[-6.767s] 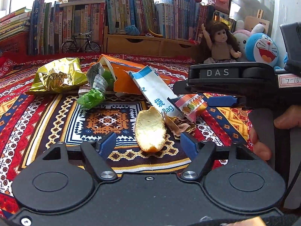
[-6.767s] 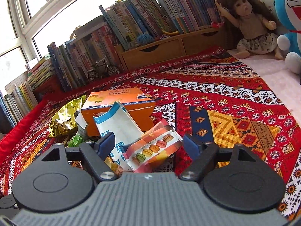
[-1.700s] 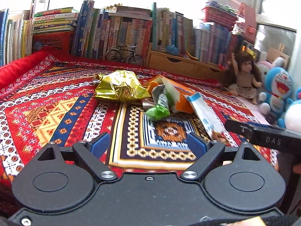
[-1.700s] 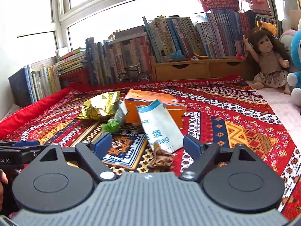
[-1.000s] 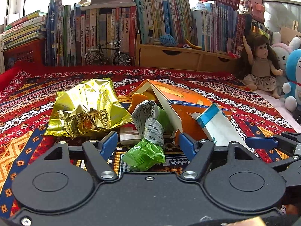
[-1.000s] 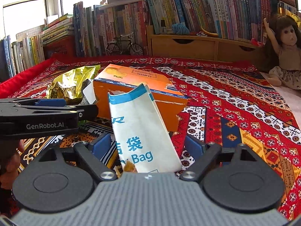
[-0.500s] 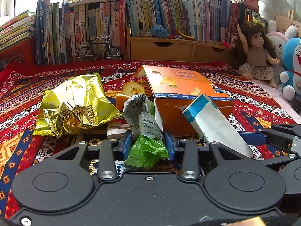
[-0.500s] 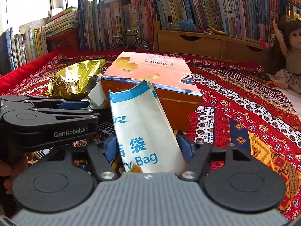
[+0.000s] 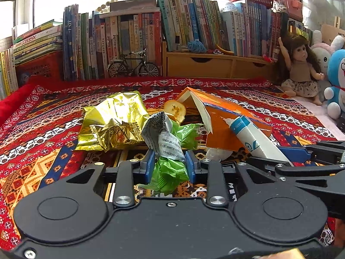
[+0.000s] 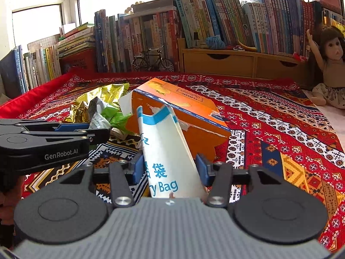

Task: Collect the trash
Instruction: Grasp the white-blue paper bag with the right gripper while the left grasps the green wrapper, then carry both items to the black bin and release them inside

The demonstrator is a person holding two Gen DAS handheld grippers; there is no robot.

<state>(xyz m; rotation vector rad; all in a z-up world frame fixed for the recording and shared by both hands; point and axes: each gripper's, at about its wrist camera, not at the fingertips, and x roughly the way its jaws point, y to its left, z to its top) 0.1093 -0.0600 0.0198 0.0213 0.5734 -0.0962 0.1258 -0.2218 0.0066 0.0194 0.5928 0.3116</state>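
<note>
While both claws have just been closing, each now has a piece of trash between its blue pads. The left claw [image 9: 170,167] is pinched nearly shut on the green wrapper [image 9: 170,172], low in the centre of the left view, pads pressing its crumpled sides. The right claw [image 10: 170,169] stands narrowed around the white bag [image 10: 168,151]; its left pad touches the bag's edge, while a sliver of gap seems to remain at the right pad, so I judge that grip not quite firm.

To do this step well, the right claw should finish squeezing before any lift, since the bag is stiff, leans on the orange box [image 10: 183,112] and could slip out sideways. The wrapper is light and floppy; its grey-printed upper end [image 9: 163,136] lies against the gold bag [image 9: 112,125] and may snag, so a slow, straight lift looks wise.

Around them, the peel [image 9: 174,110] sits at the box's open mouth, upper centre of the left view. The two claws are close together, the right one's finger [image 9: 301,151] at the left view's right edge, so they should rise apart. Open patterned cloth [image 10: 280,129] lies to the right; books line the top of the frame, well apart.
</note>
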